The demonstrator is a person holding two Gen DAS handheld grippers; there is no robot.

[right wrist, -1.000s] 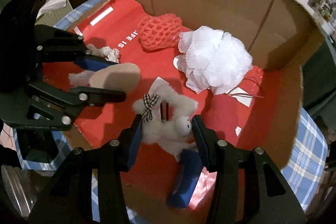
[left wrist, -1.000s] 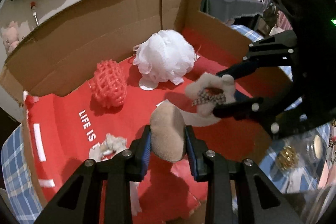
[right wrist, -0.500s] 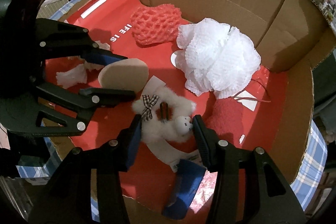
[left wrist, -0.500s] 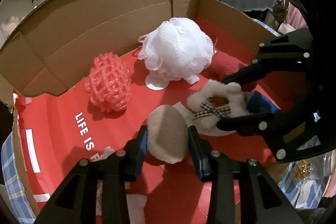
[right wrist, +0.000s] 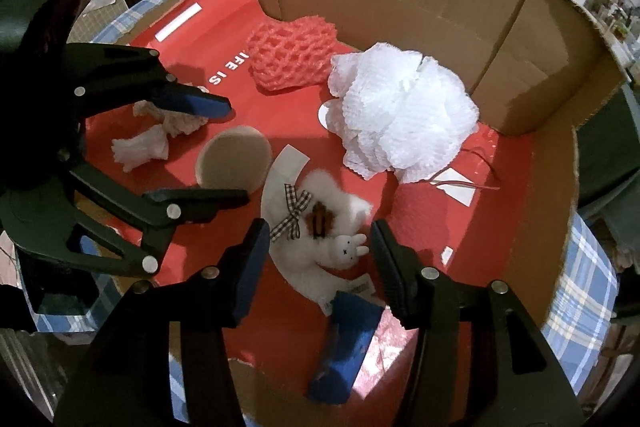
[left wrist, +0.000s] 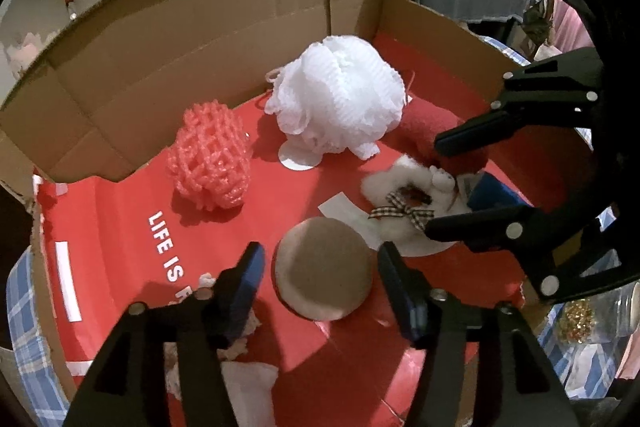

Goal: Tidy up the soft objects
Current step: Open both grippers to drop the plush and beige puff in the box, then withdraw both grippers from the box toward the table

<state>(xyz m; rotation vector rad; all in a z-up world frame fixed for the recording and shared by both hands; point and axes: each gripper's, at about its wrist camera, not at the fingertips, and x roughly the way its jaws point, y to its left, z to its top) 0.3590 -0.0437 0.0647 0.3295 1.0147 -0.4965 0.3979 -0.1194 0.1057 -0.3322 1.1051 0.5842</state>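
Inside the red-floored cardboard box (left wrist: 200,39) six soft things are lying: one white mesh bath pouf (left wrist: 340,99), one pink foam net (left wrist: 210,157), one round tan powder puff (left wrist: 322,269), one fluffy white plush ring (right wrist: 320,231) with a checked bow and a tiny rabbit face, one red fuzzy piece (left wrist: 432,131) beside the pouf, and one crumpled bit of white tissue (right wrist: 142,147). The left tongs (left wrist: 320,277) are reaching low over the box floor with their jaws spread wide, the powder puff lying flat between them with a gap on each side, so they are gripping nothing. The right tongs (right wrist: 316,259) are angling in from the opposite side, also spread open, straddling the plush ring without pinching it. The two tools are sitting close together, each one's tips crossing the other's view. A blue block (right wrist: 348,339) is lying just behind the plush ring near the box's front edge, and white paper tags are resting on the floor. A blue checked cloth (right wrist: 580,307) is showing under the box.
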